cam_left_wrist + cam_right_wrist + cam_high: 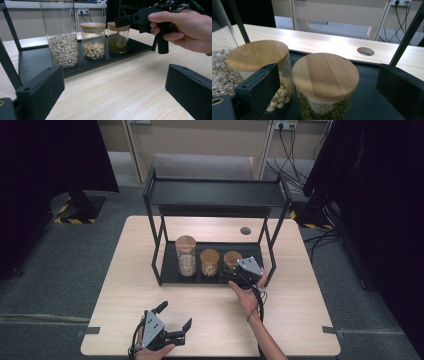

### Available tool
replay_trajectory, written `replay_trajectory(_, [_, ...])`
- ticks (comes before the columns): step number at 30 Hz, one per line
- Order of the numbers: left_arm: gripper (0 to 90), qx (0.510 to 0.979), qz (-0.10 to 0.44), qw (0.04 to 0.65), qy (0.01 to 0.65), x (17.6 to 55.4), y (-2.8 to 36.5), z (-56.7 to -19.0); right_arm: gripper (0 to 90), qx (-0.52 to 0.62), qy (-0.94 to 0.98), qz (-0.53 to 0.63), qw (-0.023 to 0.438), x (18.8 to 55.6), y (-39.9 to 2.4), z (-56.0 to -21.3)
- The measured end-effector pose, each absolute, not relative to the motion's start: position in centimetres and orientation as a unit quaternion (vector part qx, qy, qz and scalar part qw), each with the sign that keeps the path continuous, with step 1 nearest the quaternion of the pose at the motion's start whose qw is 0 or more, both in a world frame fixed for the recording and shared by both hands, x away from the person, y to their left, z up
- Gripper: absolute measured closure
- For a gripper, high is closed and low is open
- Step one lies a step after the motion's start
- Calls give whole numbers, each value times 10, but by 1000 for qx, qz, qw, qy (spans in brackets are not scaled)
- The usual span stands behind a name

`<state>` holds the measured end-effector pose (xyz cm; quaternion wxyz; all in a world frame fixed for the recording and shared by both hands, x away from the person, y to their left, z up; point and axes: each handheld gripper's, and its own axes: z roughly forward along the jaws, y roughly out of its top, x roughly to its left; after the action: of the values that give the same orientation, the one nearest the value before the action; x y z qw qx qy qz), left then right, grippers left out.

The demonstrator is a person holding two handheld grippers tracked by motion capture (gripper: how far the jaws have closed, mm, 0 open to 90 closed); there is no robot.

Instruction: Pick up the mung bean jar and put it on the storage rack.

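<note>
Three glass jars with wooden lids stand in a row on the lower tray (170,270) of a black shelf rack. The tall jar (62,48) holds pale grain, the middle jar (93,40) white round seeds, and the short jar (118,37) green beans. My right gripper (232,274) is open, its jaws on either side of the short jar (325,72) just above lid height, touching nothing. The middle jar (257,55) stands beside it. My left gripper (175,317) is open over the table's front part, empty, and faces the rack.
The rack's top shelf (215,192) overhangs the jars, and its thin black posts (274,247) frame the tray. A round cable hole (245,230) sits in the wooden table (300,315) behind the rack. Dark curtains and cables lie beyond the table.
</note>
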<state>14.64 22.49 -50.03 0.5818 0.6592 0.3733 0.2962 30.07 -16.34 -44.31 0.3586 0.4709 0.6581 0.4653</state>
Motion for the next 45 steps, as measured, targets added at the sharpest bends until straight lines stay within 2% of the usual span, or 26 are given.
replay_trajectory(16, [16,659,297,581,374,146,225,-500,44,448,656,495,351,273,-173,-436])
replay_trajectory(45, [16,660,299,580,371,146,225,-500,43,413,666,545,298,215,-195,-450])
